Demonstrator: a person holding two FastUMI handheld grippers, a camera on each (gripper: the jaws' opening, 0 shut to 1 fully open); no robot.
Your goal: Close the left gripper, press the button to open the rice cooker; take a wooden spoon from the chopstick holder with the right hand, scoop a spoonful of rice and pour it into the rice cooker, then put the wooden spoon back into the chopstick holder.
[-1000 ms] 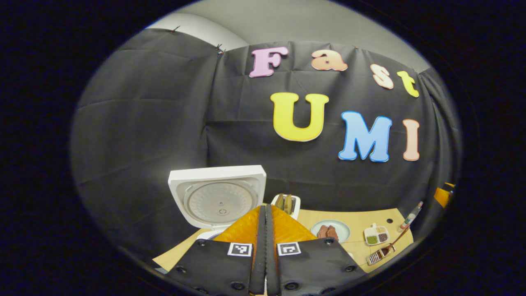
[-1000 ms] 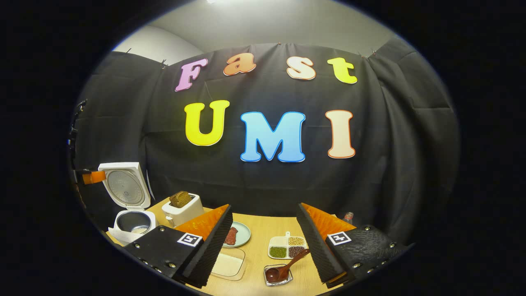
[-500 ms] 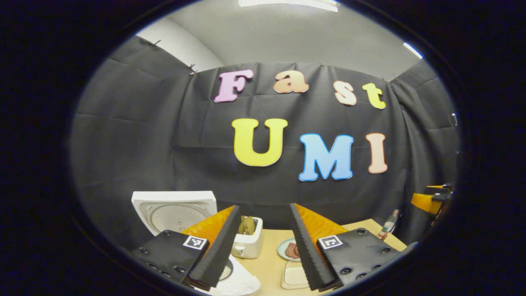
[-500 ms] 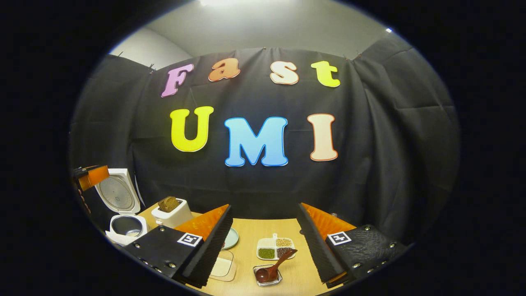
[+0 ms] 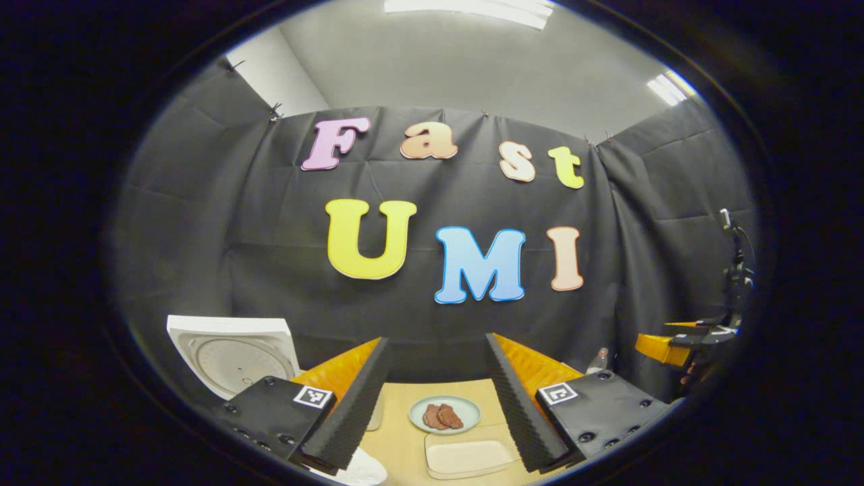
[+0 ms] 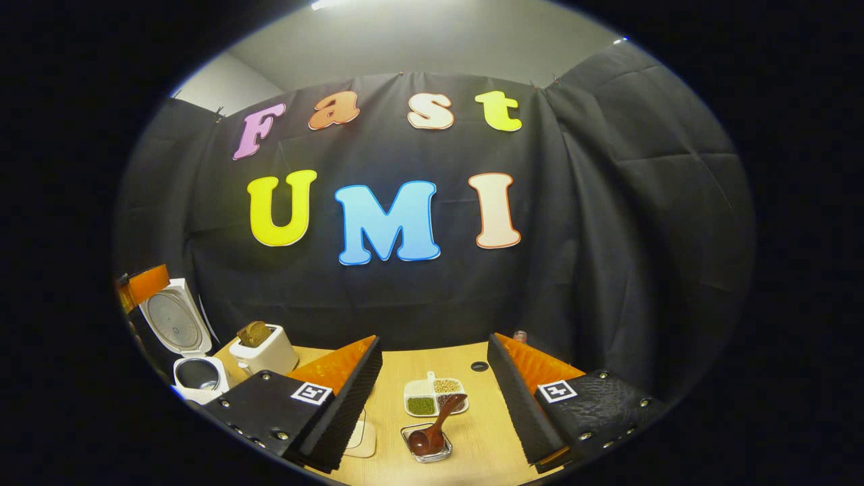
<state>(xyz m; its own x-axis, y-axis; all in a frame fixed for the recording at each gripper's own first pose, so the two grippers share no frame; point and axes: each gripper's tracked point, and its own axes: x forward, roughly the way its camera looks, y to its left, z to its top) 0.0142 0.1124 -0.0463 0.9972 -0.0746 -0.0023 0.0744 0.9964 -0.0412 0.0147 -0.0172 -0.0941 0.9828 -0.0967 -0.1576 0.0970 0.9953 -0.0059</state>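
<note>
wooden spoon [image 6: 435, 428] | between wide-apart right tongs [image 6: 432, 405] | untouched

In the right gripper view, a rice cooker [image 6: 196, 373] stands open at the bench's [image 6: 482, 432] far left, a toaster [image 6: 263, 349] just to its right. Near the middle, a wooden spoon [image 6: 435, 428] leans in a small holder [image 6: 425, 445], with a divided dish [image 6: 434, 396] behind it, possibly touching. In the left gripper view, a plate [image 5: 444, 414] lies behind a shallow tray [image 5: 466, 457].
</note>
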